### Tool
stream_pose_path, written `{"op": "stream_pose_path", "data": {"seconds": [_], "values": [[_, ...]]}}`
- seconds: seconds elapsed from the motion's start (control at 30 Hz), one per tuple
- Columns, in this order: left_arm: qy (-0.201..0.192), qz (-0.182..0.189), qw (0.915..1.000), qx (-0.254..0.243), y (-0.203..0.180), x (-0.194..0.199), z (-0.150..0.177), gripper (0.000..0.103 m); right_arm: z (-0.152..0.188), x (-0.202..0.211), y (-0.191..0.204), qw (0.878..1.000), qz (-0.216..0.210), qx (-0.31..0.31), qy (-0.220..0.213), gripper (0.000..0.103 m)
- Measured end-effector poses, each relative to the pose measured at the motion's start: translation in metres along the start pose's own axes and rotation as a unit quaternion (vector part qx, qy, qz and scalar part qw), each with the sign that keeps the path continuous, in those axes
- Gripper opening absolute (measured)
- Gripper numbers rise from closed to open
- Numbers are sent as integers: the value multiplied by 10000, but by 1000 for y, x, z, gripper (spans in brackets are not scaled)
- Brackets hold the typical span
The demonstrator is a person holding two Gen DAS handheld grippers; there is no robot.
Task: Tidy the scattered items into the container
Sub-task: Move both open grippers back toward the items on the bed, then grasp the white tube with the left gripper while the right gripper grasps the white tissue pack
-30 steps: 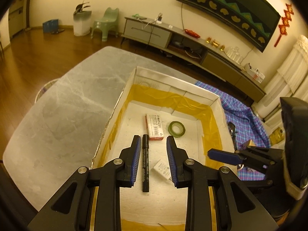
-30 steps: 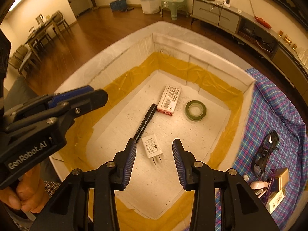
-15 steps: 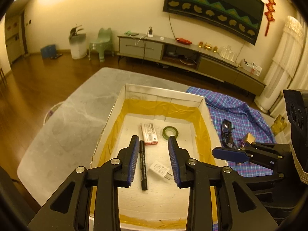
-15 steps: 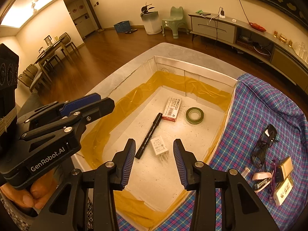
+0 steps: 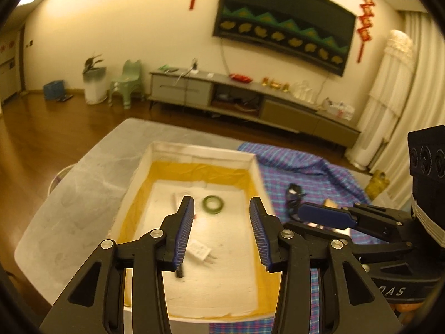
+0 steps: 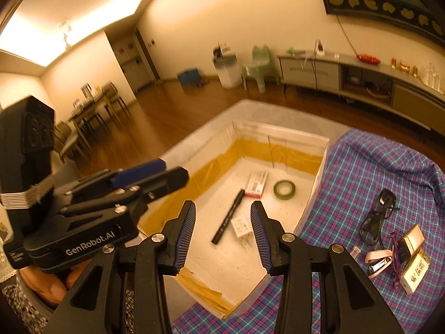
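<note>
Hovering over the box (image 6: 319, 167), we are opening the empty left gripper (image 5: 221, 232); the right gripper (image 6: 222, 235), half-open, is holding nothing and risking snagging the cloth (image 6: 375, 161) reaching for the glasses (image 6: 375, 217).

We read "GenRobot.AI" in white letters on the black body of the left tongs (image 6: 151, 179). On the right tongs (image 5: 324, 217) the letters "DAS" show on the body. Print on the red-and-white box (image 6: 257, 184) is too small to read.

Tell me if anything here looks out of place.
Yes: glasses, a stapler and small boxes lie on the plaid cloth outside the white box, which holds four items. Nothing looks spilled or damaged.
</note>
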State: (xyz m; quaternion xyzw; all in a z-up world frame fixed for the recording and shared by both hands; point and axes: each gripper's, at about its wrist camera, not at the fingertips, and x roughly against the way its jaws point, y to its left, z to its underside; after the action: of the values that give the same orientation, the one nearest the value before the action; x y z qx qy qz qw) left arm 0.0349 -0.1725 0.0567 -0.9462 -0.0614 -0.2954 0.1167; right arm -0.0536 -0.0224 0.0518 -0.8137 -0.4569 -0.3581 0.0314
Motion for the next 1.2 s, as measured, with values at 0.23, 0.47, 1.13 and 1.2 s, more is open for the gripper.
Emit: {"op": "stream_pose_path", "data": {"seconds": [0.23, 0.47, 1.13, 1.2], "values": [[-253, 483, 9977, -399, -43, 13, 6, 44, 18, 54, -16, 9971, -182, -70, -731, 49], [-6, 939, 9911, -948, -104, 1, 22, 45, 37, 89, -57, 9946, 62, -356, -976, 51], [1557, 398, 9818, -1007, -167, -153, 87, 45, 130, 82, -276, 9487, 2337, -2111, 280, 68], [1729, 403, 9803, -866, -167, -166, 88, 46, 131, 69, -282, 9481, 2357, -2100, 382, 68]]}}
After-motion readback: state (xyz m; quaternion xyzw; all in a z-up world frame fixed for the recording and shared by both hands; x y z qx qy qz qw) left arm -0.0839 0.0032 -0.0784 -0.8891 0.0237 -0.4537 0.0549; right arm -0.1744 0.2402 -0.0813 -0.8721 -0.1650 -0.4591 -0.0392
